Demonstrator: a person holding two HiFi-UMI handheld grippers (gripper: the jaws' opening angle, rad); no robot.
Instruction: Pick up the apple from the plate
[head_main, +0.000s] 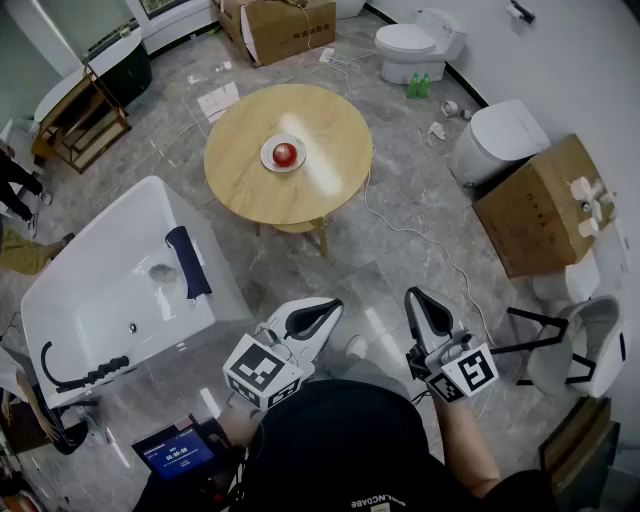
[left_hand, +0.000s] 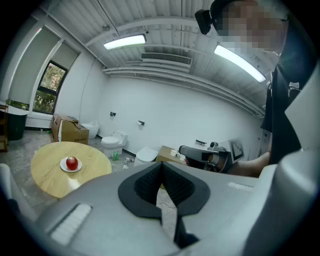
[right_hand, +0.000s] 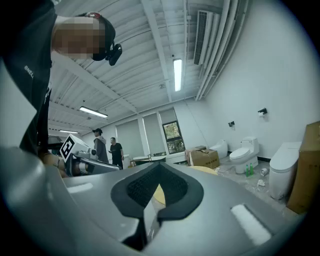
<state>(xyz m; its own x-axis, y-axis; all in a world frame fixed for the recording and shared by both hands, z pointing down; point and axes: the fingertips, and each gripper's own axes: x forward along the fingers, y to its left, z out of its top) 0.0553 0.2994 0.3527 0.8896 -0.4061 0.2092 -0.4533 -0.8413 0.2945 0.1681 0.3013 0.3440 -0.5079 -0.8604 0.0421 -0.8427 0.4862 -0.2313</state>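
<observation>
Nothing done yet: my left gripper (head_main: 325, 310) and right gripper (head_main: 418, 305) hang near me, fingers seemingly clenched empty, while the apple (head_main: 285, 153) sits on its plate (head_main: 269, 161) on the far bench (head_main: 335, 135).

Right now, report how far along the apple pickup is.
Done: nothing yet. The apple sits on its plate on the round table. In hand: nothing; the left tool and right tool are both shut and empty, held near the person's body, well short of the table. Left: approach the table, open a tool, close on the apple and lift it.
</observation>
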